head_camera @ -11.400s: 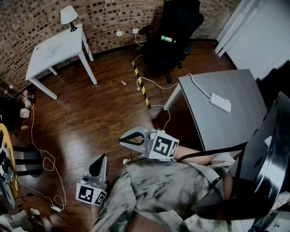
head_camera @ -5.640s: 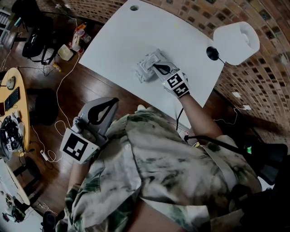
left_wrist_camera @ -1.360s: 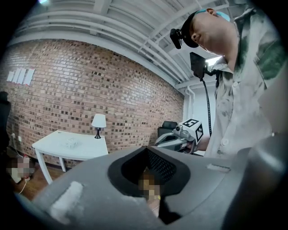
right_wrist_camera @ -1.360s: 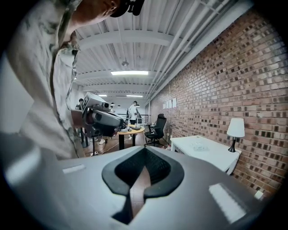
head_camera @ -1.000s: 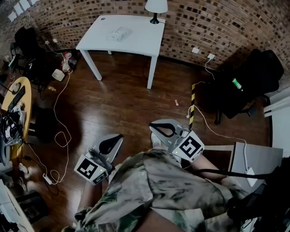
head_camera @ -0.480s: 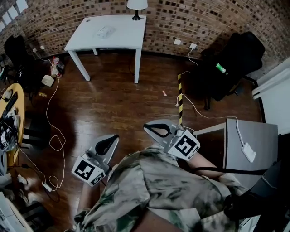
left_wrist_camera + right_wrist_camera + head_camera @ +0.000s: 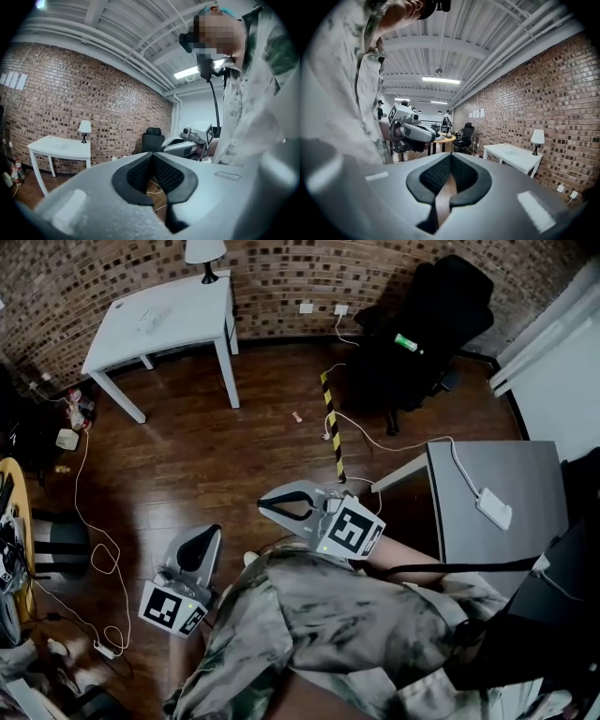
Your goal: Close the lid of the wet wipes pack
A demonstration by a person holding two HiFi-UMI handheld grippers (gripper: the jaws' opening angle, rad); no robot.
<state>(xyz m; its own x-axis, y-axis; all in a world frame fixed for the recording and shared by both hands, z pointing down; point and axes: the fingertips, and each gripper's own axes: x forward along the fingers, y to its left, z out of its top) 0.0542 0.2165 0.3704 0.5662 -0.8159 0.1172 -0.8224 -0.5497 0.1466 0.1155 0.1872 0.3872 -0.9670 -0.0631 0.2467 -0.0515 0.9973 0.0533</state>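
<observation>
The wet wipes pack [image 7: 150,317] is a small pale packet lying on the white table [image 7: 187,324] far off by the brick wall; its lid is too small to make out. Both grippers hang close to the person's body over the wood floor, far from the table. My left gripper [image 7: 207,533] is shut with nothing in it, its dark pads [image 7: 140,171] meeting. My right gripper [image 7: 266,506] is also shut and empty. In the right gripper view the white table [image 7: 513,157] stands ahead to the right, beyond the right gripper [image 7: 450,158].
A white lamp [image 7: 204,251] stands at the table's far corner. A black office chair [image 7: 422,310] sits by the wall, and a grey desk [image 7: 497,512] with a white power strip [image 7: 492,507] is at the right. Cables and yellow-black tape [image 7: 333,427] lie on the floor.
The head view has swung, so the white table slid to the upper left and the grey desk came in. Both grippers stay shut and low; seconds ago the right one was at the pack.
</observation>
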